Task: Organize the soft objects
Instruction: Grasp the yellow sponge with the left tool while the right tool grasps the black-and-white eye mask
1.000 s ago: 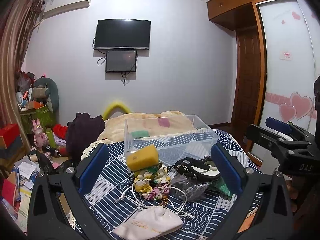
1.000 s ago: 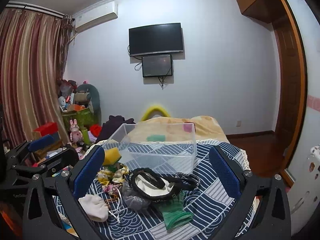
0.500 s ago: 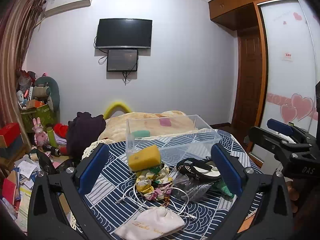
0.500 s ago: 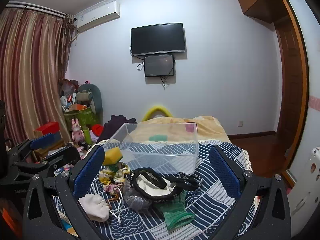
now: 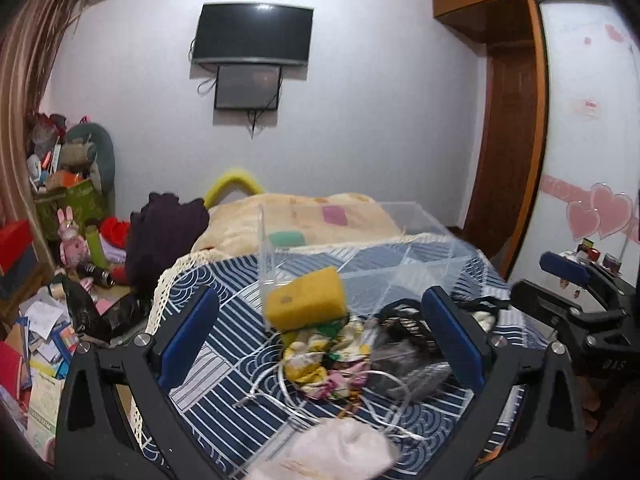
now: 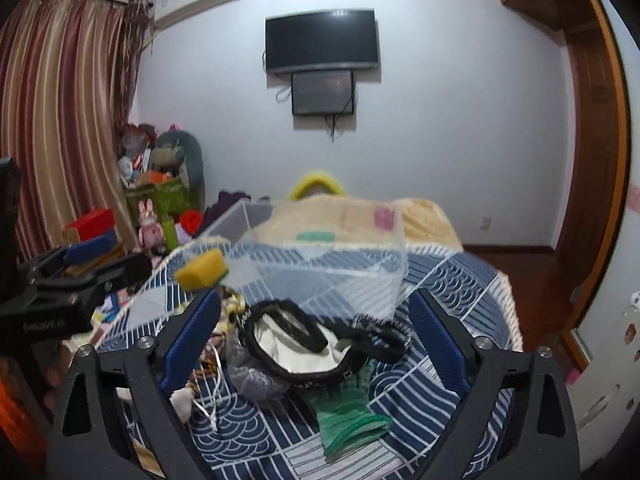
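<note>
a home bedroom: wall television (image 6: 322, 41), striped curtains (image 6: 60, 120), blanket-covered bed (image 6: 424, 216).

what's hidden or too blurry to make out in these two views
- White pouch, left wrist view: cut off by the bottom edge, blurred.
- Grey item, right wrist view: partly under the black-rimmed bag; identity unclear.
- Clear bin: motion blur hides any contents.

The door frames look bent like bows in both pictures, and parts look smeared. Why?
Both views come through fisheye lenses, which curve straight edges near the rim. In the left wrist view the white pouch is smeared; in the right wrist view the clear box is blurred, likely from camera motion.
</note>
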The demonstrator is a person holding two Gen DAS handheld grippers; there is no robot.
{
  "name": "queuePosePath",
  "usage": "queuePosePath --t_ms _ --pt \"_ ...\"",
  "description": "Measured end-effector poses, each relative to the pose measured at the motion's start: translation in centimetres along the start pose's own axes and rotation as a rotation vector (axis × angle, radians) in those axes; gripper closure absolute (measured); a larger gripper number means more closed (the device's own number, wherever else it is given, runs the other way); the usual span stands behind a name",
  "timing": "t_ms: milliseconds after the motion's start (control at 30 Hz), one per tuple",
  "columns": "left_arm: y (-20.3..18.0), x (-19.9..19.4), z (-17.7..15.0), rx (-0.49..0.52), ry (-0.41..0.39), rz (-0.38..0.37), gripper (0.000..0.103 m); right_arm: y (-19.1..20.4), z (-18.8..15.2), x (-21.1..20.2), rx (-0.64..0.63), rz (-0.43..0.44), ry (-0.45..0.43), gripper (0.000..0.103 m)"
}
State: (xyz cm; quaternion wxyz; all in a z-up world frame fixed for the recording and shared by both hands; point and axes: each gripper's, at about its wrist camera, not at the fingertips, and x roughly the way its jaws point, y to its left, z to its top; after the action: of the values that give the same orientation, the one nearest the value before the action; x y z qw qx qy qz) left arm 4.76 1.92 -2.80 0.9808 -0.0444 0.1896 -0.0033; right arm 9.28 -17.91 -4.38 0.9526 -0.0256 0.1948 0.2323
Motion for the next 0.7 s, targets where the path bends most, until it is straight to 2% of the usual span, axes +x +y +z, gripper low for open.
queuePosePath --t_ms 200,400,467,500,633,667,700 --pt "1.6 4.3 0.4 -0.039 0.087 -0.017 0.000 -1.0 -1.4 2.6 0.037 0.006 0.110 0.011" --pt "2.2 8.1 0.1 -0.091 0.175 -0.042 0.001 -1.8 -2.5 4.2 0.062 0.027 0.190 0.026" --pt "2.4 8.8 -0.1 -0.104 0.199 -0.049 0.013 -2.0 -2.8 4.8 0.069 0.038 0.215 0.039" --pt "2.6 9.2 -0.2 -0.108 0.216 -0.054 0.016 -2.1 -3.0 5.1 0.073 0.045 0.230 0.042" --pt "2.8 9.9 -0.7 -0.133 0.263 -0.081 0.037 -2.5 -3.5 5.5 0.086 0.048 0.252 0.068" --pt "2.9 10.0 -0.9 -0.139 0.268 -0.088 0.038 -2.5 -3.5 5.4 0.087 0.043 0.249 0.077" --pt "2.9 9.9 -1.0 -0.141 0.266 -0.092 0.038 -2.6 -3.4 5.2 0.086 0.038 0.244 0.081"
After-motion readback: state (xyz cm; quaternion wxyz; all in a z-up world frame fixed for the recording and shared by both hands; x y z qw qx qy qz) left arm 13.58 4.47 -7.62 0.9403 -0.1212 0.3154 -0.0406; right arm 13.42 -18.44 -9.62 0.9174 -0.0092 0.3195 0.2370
